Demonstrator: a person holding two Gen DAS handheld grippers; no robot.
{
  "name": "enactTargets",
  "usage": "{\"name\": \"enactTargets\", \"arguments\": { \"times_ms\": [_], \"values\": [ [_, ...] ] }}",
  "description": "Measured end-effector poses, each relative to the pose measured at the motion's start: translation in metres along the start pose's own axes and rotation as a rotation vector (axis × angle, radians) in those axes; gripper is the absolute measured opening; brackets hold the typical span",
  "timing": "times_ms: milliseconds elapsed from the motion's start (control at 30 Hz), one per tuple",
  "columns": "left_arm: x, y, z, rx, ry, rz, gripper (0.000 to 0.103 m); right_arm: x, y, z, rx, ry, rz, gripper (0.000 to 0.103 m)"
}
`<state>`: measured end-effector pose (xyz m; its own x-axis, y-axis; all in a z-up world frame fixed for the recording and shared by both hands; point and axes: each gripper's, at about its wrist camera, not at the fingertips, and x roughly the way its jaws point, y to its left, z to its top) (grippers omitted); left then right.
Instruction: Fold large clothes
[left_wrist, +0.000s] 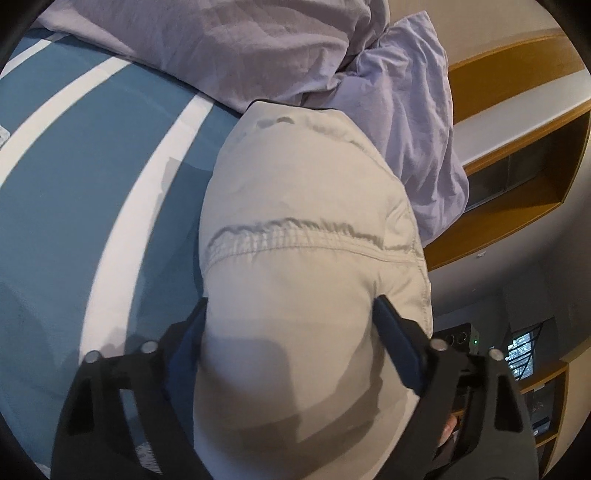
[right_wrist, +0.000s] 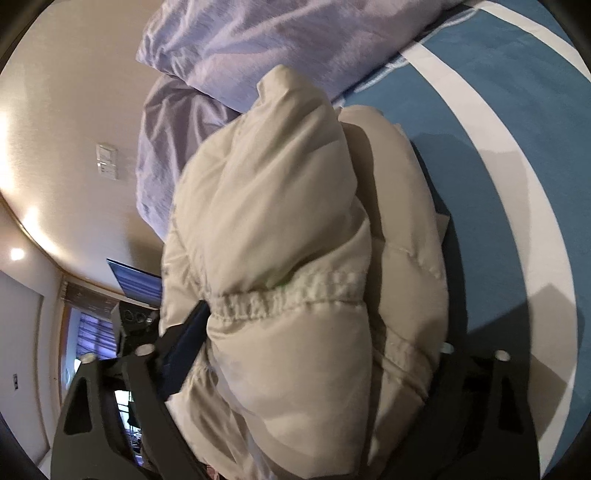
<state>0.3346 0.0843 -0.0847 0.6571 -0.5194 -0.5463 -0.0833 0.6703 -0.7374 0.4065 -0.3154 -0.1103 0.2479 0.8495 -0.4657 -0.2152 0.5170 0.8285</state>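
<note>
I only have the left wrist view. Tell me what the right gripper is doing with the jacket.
Observer: The right gripper is clamped across the beige puffer jacket at its elastic seam. Only one finger shows; the other is hidden behind the padding.
Operator: Describe the bundle on that side.
Observer: It is doubled up: a thick roll on top, a second layer beneath, against the striped bedcover.
Operator: Report what lies beyond it.
Observer: The lilac duvet, and beside it a wall with a switch plate.
</note>
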Motion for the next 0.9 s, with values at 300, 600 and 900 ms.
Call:
{"name": "enactTargets", "arguments": {
  "times_ms": [300, 600, 900],
  "values": [
    [-0.025, 0.018, 0.038, -0.021, -0.069, 0.05, 0.077, 0.04, 0.041, 0.022, -0.075, 0.006, 0.031, 0.07],
    [-0.044, 0.041, 0.079, 0.013, -0.158, 0.146, 0.078, 0.086, 0.056, 0.037, -0.094, 0.007, 0.056, 0.07],
    [-0.055, 0.019, 0.071, 0.167, -0.231, 0.321, 0.085, 0.075, 0.056, 0.026, -0.072, -0.041, -0.03, 0.081]
  ]
}}
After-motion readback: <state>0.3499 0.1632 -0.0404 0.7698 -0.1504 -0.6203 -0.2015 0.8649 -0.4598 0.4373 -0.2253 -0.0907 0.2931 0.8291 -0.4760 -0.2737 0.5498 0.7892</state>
